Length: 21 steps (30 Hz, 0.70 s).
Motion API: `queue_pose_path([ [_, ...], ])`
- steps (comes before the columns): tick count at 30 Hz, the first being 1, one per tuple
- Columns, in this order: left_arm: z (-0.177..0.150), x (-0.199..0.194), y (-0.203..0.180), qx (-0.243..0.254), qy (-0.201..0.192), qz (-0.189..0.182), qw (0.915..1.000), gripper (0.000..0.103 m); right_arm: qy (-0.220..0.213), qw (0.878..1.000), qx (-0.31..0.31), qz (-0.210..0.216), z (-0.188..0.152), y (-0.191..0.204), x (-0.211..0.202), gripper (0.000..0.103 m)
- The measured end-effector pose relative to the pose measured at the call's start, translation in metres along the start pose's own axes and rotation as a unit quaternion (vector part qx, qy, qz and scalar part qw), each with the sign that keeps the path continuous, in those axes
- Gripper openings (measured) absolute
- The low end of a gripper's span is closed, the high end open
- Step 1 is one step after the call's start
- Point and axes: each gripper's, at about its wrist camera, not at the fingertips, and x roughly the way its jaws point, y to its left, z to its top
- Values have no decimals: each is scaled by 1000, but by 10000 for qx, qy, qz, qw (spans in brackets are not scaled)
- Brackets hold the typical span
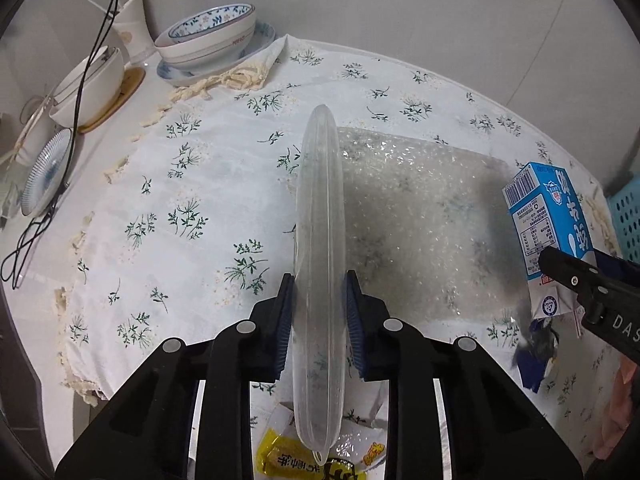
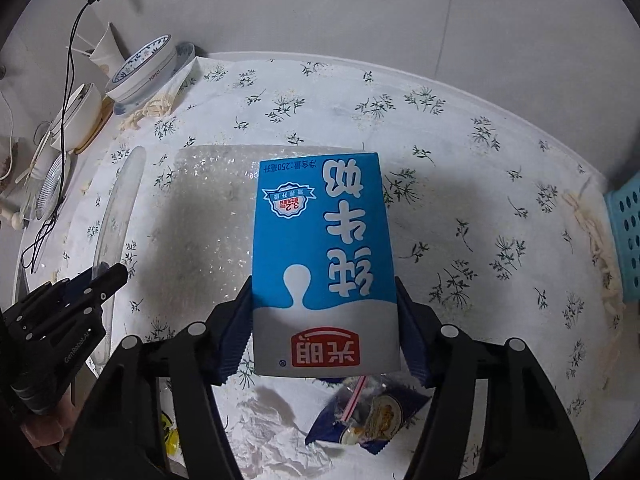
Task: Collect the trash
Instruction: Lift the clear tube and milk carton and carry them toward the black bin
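Over table centre | your left gripper (image 1: 320, 320) clamps air pillow (image 1: 320, 240) | right gripper (image 2: 324, 336) grips carton (image 2: 324, 256), both lifted for binning

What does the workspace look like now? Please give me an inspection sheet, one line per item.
Surface: table under a white floral cloth; a sheet of bubble wrap lies flat on it.
Job's things: clear inflated air cushion in the left gripper; blue milk carton in the right gripper; dark blue wrapper, crumpled tissue and yellow packet lie near the front edge.
Clutter: stacked bowls, paper cup, striped dish.
Grippers: both fingers closed on their items.
Cables: black cable hangs over the dishes.
Surroundings: grey wall, light blue basket at right.
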Motion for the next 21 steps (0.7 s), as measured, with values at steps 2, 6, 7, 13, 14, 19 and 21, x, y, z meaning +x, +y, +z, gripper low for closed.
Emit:
queue_pose_path([
  [2, -8, -8, 6, 70, -91, -126, 9999, 24, -107, 9999, 63, -88, -9, 0, -11, 61],
  [6, -24, -22, 12, 238, -114, -330, 9991, 24, -214, 9989, 368, -215, -32, 3, -32, 61],
  [7, -29, -27, 13, 310, -140, -337, 9989, 24, -242, 9986, 389, -247, -37, 5, -35, 61],
  [13, -53, -47, 19, 569, -178, -551, 9967, 24, -446, 9964, 600, -410, -67, 16, -63, 61],
  [14, -57, -50, 20, 614, -200, -574, 9963, 24, -478, 9960, 598, -457, -72, 18, -67, 61],
  [19, -74, -66, 22, 740, -228, -771, 9940, 24, -552, 9948, 676, -531, -95, 29, -83, 61],
  [21, -80, -71, 22, 800, -217, -836, 9930, 24, -595, 9943, 716, -517, -103, 34, -90, 61],
])
